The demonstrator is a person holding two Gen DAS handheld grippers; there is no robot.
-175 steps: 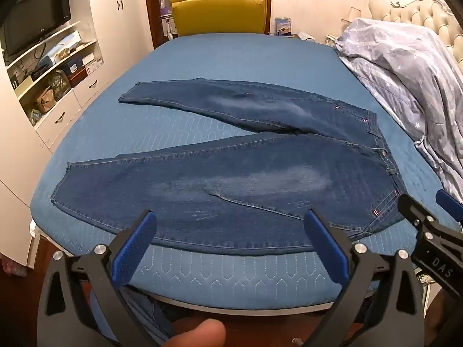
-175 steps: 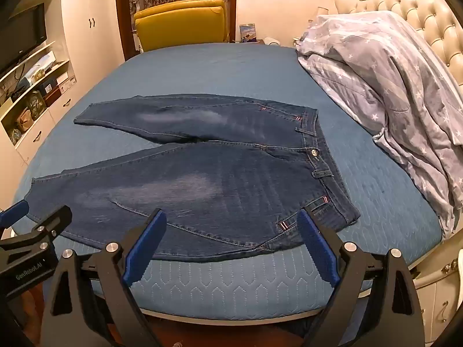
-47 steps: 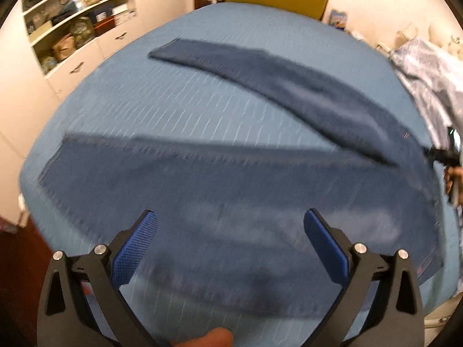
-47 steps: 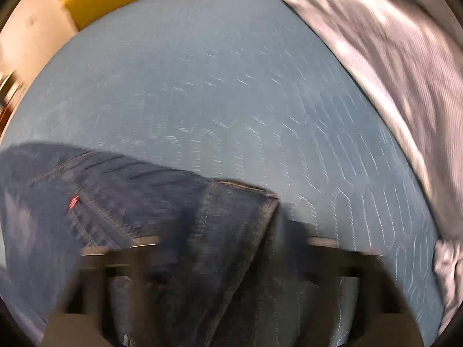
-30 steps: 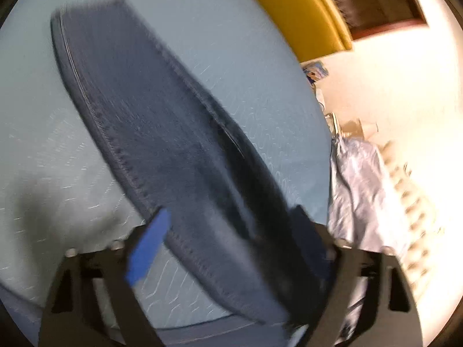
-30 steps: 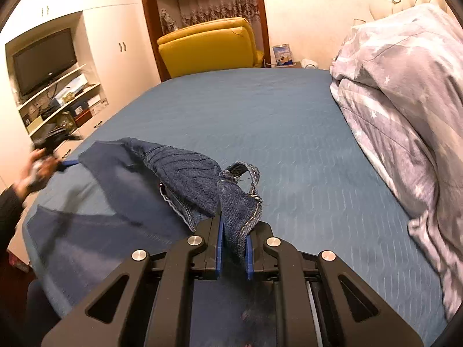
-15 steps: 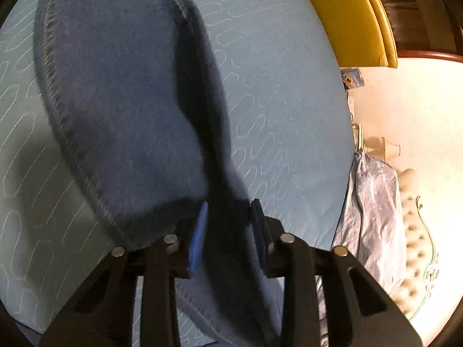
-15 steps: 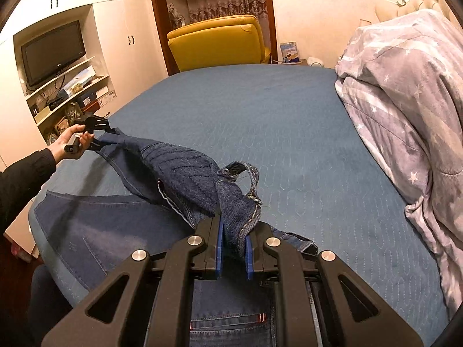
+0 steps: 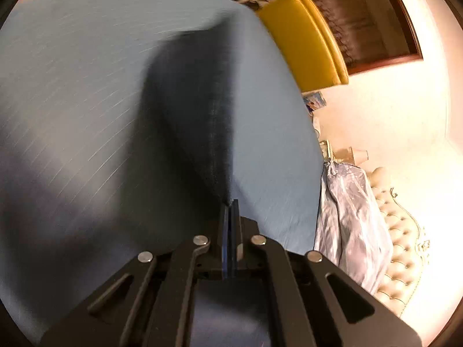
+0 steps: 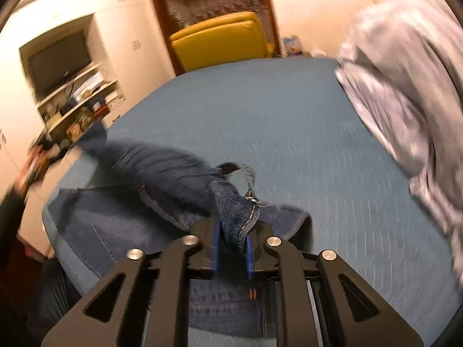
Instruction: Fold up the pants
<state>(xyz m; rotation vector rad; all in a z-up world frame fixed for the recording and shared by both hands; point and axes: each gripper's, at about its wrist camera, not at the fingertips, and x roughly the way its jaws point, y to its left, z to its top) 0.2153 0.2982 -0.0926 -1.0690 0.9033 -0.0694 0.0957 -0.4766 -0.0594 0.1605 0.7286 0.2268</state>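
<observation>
Dark blue jeans (image 10: 162, 173) lie partly lifted over the blue bed (image 10: 275, 121). My right gripper (image 10: 233, 248) is shut on the bunched waistband and holds it above the lower leg of the jeans. My left gripper (image 9: 230, 211) is shut on the hem end of a jeans leg (image 9: 202, 110), which hangs stretched away from it above the bed (image 9: 72, 57). In the right wrist view the left gripper (image 10: 36, 159) shows blurred at far left, holding the leg end up. Both views are motion-blurred.
A grey star-print duvet (image 10: 405, 81) is heaped on the bed's right side, near a tufted headboard (image 9: 405, 245). A yellow armchair (image 10: 222, 40) stands beyond the far edge. White shelving with a TV (image 10: 58, 55) stands on the left.
Both grippers have closed on the jeans and lifted them, the right on the waistband, the left on a leg hem. Since half a second ago both are moving, carrying the upper leg.
</observation>
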